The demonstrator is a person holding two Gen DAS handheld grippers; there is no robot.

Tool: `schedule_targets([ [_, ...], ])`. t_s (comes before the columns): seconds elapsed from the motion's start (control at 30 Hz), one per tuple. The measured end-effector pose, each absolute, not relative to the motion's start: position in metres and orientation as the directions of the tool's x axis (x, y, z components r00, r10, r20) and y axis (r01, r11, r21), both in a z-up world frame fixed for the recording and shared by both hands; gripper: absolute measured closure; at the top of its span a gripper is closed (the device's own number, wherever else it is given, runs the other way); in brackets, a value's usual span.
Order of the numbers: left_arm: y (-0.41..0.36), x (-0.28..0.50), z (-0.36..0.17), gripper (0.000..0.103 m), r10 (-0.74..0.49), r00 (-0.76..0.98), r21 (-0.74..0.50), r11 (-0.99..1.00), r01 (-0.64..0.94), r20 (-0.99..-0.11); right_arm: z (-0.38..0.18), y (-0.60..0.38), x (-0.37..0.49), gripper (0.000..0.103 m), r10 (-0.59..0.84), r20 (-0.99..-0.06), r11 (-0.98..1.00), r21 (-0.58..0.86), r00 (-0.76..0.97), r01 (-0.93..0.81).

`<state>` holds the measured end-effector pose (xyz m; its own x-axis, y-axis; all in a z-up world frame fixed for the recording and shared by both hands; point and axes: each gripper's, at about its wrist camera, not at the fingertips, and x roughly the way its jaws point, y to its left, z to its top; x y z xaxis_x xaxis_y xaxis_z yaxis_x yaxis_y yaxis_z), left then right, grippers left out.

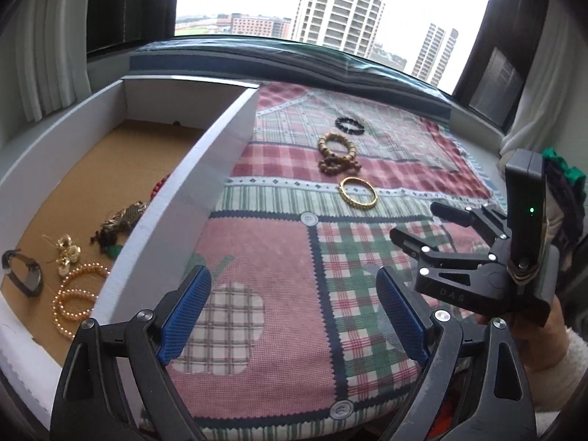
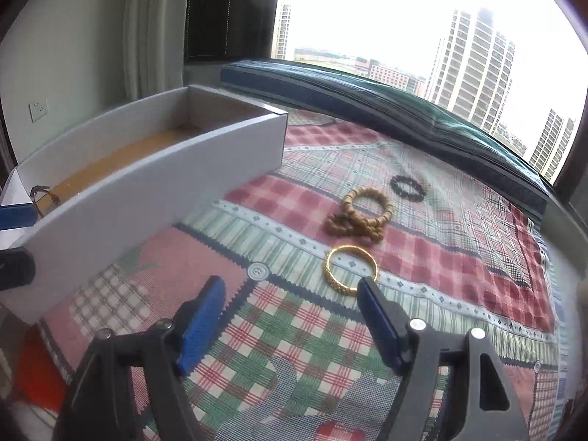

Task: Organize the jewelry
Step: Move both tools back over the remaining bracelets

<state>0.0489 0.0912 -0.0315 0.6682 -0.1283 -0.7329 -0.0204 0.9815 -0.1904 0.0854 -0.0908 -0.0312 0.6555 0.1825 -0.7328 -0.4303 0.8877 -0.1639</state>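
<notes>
Both my grippers are empty w/ jaws spread wide: left gripper (image 1: 294, 316) hangs over bare quilt just beside the white box (image 1: 191, 183), right gripper (image 2: 290, 316) sits further out from the box, its pad tip just short of the gold bangle (image 2: 350, 270). I'd say that's deliberate: right is lined up on the nearest loose piece, left waits by the box.

Count, outside the box on the quilt (image 1: 279, 257): 3 pcs in a line running away from me, well apart from the box wall: gold bangle, wooden bead bracelet (image 2: 362, 217) (looped w/ a bunched tail), black bead bracelet (image 2: 408, 186) farthest.

Inside the box, approx 6: dark band (image 1: 24, 273), gold earrings (image 1: 68, 253), pearl strand (image 1: 75, 294), brownish tassel piece (image 1: 121, 220), a bit of green, red beads (image 1: 158, 187) against the near wall. Sorting looks abt two-thirds done.
</notes>
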Motion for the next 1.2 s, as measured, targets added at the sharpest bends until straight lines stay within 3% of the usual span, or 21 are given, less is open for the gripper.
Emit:
schedule_targets([
  [0.23, 0.025, 0.093, -0.080, 0.011, -0.149, 0.619, -0.142, 0.988, 0.061, -0.771, -0.077, -0.183, 0.073, 0.028, 0.011, -0.753, 0.956, -0.184, 0.658, -0.227],
  [0.47, 0.013, 0.113, -0.119, 0.011, -0.102, 0.609, -0.103, 0.994, 0.034, -0.786, -0.099, -0.241, 0.066, 0.028, -0.051, -0.762, 0.987, -0.135, 0.645, -0.081],
  [0.83, 0.004, 0.122, -0.136, 0.000, -0.020, 0.595, -0.007, 1.000, 0.025, -0.803, -0.111, -0.254, 0.070, 0.027, -0.012, -0.785, 0.996, -0.067, 0.620, -0.065],
  [1.2, 0.005, 0.122, -0.137, 0.000, -0.020, 0.596, -0.007, 1.000, 0.023, -0.803, -0.112, -0.254, 0.069, 0.025, -0.021, -0.780, 0.996, -0.067, 0.626, -0.050],
])
